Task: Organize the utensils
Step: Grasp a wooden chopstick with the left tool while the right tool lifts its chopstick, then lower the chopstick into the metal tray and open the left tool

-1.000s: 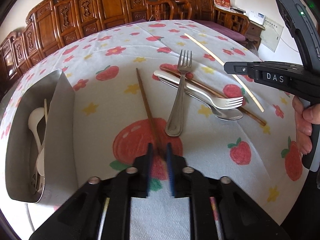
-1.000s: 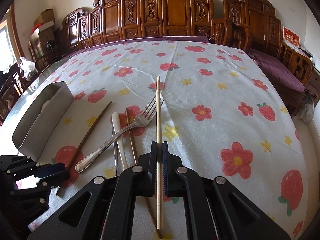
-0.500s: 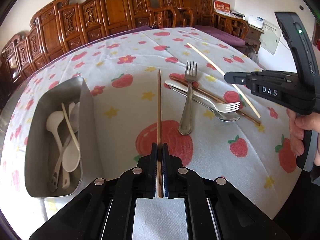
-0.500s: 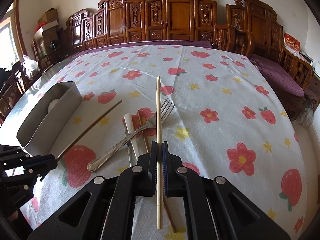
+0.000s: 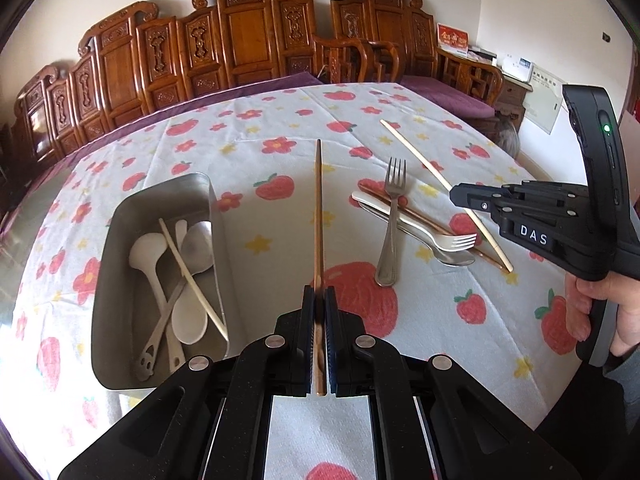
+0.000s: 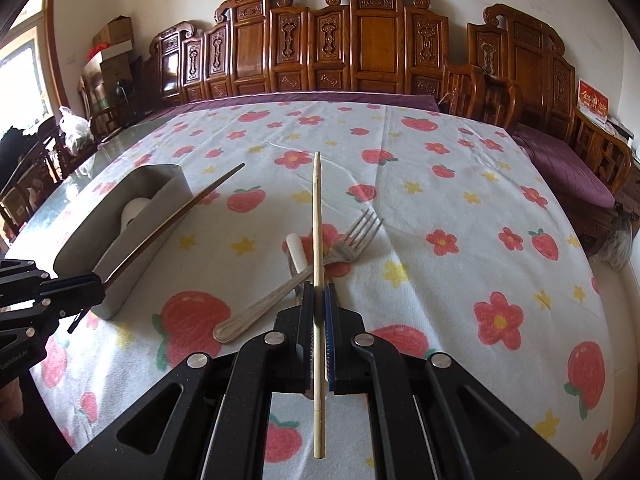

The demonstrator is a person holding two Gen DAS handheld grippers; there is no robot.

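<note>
A dark brown chopstick (image 5: pixel 318 216) is clamped lengthwise, pointing away. A pale chopstick (image 6: pixel 318 264) is held likewise. The steel tray (image 5: pixel 120 216) holds white spoons (image 5: pixel 188 312). Two forks (image 5: pixel 390 232) lie crossed on the cloth over a brown chopstick (image 5: pixel 424 218).

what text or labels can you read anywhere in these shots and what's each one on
"DAS": white letters on the right gripper, seen from the left wrist view.
Small pale lettering on the left gripper body at the frame's left edge: too blurred to read.
Red sign with gold characters on the wooden bench: too small to read.
White wall notice: unreadable.
</note>
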